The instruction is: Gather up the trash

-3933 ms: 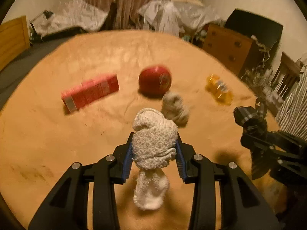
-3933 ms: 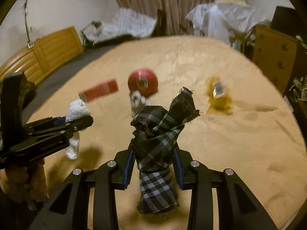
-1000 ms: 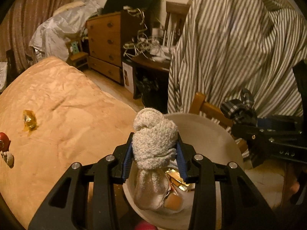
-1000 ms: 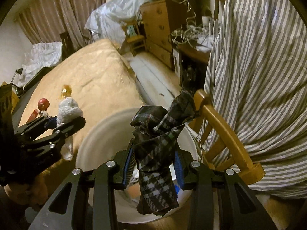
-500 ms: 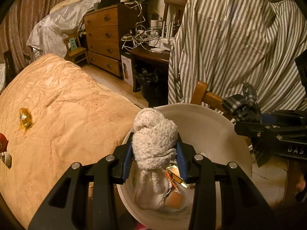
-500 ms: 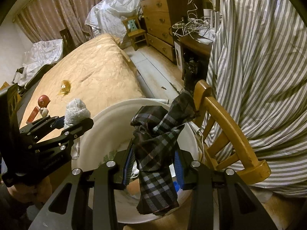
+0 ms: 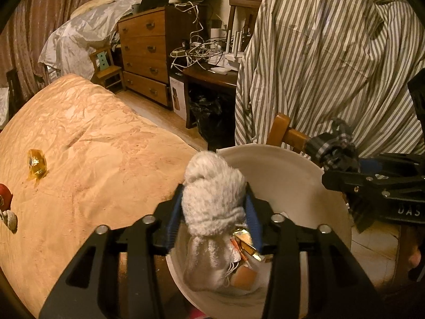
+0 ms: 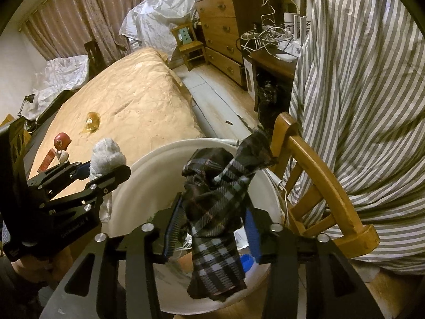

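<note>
My left gripper (image 7: 213, 212) hangs over a white round bin (image 7: 292, 159) with a fuzzy white sock (image 7: 212, 191) between its blue pads. Its jaws are opening, and the sock still stands upright between them, its tail dangling into the bin. My right gripper (image 8: 212, 218) is over the same bin (image 8: 148, 164) with a dark plaid cloth (image 8: 215, 202) between its pads. Those jaws are opening too, and the cloth still hangs there. Each gripper shows in the other's view, the left (image 8: 106, 170) and the right (image 7: 340, 167). Wrappers (image 7: 247, 242) lie at the bin's bottom.
A bed with an orange cover (image 7: 93, 146) lies to the left, bearing a yellow wrapper (image 7: 37, 163), a red ball (image 7: 4, 194) and a red box (image 8: 47, 162). A wooden chair (image 8: 318, 175) draped with a striped shirt (image 7: 332, 66) crowds the bin's right. A dresser (image 7: 146, 53) stands behind.
Both grippers swung from the bed to the bin with their loads. Over the last second the bin drew nearer below, and both pairs of pads spread slightly.
</note>
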Demonstrator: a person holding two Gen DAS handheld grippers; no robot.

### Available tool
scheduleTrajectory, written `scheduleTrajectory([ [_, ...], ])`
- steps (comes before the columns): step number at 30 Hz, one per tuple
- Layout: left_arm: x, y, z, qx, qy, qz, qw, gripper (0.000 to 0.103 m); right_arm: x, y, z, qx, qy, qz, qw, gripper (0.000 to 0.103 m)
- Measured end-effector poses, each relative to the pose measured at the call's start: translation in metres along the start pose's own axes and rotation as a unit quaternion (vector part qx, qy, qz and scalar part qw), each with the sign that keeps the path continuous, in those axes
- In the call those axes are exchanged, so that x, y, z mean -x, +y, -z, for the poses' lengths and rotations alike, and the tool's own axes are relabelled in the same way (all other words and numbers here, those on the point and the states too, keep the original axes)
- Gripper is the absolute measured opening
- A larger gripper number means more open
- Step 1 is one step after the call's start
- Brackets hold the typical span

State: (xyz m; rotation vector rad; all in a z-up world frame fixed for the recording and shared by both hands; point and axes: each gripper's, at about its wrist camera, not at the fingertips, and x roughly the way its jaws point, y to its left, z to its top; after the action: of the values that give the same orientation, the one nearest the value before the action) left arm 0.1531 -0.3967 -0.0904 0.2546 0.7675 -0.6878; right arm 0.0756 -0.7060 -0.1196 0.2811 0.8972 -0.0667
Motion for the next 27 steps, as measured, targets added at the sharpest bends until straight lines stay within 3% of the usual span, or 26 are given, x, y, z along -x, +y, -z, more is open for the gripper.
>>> scheduleTrajectory([
  [2,0.000,0.001,0.000,0.000,0.000,-0.002,1.0000,0.064,0.000,0.001,-0.001,-0.002,-0.005,-0.002,1.000,0.060],
  [4,0.000,0.002,0.001,0.001,-0.001,-0.004,1.0000,0.074,0.001,0.002,-0.001,-0.005,-0.010,-0.004,1.000,0.062],
  [18,0.002,0.006,0.003,0.006,-0.004,-0.012,0.9999,0.075,0.005,-0.002,0.000,-0.011,-0.020,-0.005,1.000,0.065],
  [27,0.007,0.006,0.004,0.005,-0.009,-0.012,0.9999,0.084,0.018,0.000,0.002,-0.015,-0.039,-0.012,0.999,0.069],
])
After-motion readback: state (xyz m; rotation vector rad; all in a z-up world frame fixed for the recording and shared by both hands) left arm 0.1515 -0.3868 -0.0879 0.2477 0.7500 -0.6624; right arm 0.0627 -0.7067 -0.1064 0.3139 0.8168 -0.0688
